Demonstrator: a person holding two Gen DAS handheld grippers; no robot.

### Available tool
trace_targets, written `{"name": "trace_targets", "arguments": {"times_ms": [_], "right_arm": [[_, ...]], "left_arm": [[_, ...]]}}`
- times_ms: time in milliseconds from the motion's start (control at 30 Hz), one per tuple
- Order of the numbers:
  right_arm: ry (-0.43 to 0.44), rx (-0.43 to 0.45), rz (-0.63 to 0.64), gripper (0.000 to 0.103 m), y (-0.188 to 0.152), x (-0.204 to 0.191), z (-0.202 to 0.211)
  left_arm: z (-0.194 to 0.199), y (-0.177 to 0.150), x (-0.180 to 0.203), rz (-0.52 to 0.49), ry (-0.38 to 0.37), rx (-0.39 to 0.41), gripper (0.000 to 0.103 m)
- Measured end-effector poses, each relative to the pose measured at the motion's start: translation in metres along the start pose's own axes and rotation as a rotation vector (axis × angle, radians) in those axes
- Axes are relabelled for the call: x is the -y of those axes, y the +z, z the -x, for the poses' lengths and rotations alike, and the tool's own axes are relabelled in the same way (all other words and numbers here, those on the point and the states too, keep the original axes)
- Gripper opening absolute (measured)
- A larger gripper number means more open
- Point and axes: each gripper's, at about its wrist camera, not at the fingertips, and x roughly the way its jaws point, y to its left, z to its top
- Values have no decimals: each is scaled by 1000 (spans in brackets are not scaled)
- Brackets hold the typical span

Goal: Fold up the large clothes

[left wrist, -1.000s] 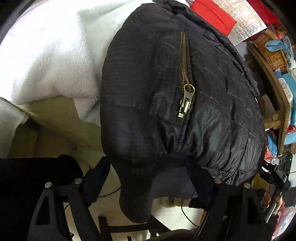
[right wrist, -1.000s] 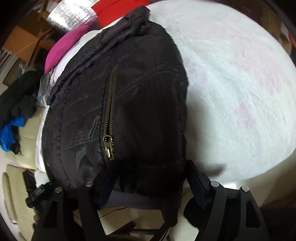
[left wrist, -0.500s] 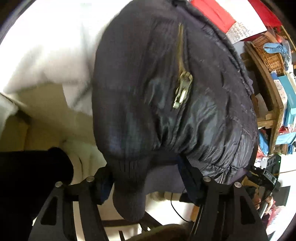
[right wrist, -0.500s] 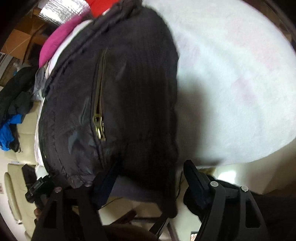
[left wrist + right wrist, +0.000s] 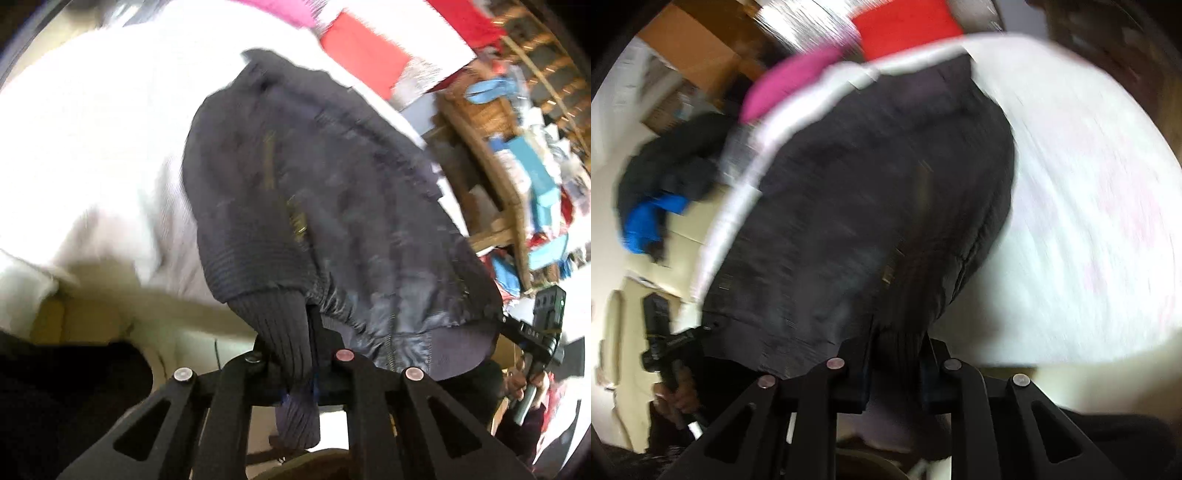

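Gripping the black jacket's (image 5: 332,206) ribbed hem at six o'clock, left gripper (image 5: 295,354) and right gripper (image 5: 894,354) were clamped shut on it, the fold seemingly only beginning.

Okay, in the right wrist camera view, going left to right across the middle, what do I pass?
Blue cloth on a dark heap → white edge strip → black jacket, its ribbed hem pinched in the right gripper → white fleecy blanket.
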Motion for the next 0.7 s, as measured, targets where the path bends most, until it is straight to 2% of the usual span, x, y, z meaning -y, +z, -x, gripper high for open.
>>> {"name": "trace_targets", "arguments": {"times_ms": [67,133,200,233,300,333,367,433,467,500,533,567,633,667,700], "right_arm": [[42,42,15,20,6,-6,13],[48,27,13,21,7,-4,9],[70,-49,-41,24,3,10,-10],[62,-86,-57,24,-1,16,-19],[42,-124,-75,26,-10,21,-31],[31,-138,-89,27,-13,25,-36],[18,-148,-102,33,-15,28,-38],[-25,-188,-117,59,-21,35,-46],[-26,-200,-125,76,-22,41,-52],[-23,-199,-135,76,-27,44,-54],[-30,-187,-120,75,-26,43,-57],[-31,-180,-90,71,-25,39,-58],[-41,-174,-88,37,-25,38,-57],[-61,-173,-93,21,-23,38,-53],[-60,-165,-101,21,-19,38,-46]], "left_arm": [[16,9,16,-62,-18,51,9],[19,16,17,-84,-36,61,11],[6,17,15,-101,-30,17,13],[-8,15,12,-99,-5,-34,16],[-31,8,2,-73,25,-113,34],[-43,5,-4,-47,35,-151,51],[-54,2,-11,-11,37,-194,65],[-67,-5,-18,39,34,-232,66],[-67,-6,-22,43,36,-230,64],[-69,-6,-24,54,37,-224,64],[-68,-5,-28,73,34,-216,55],[-65,-3,-31,87,39,-200,36],[-58,0,-32,69,63,-189,20],[-52,2,-31,64,54,-182,17],[-47,5,-29,59,40,-175,16]]}}
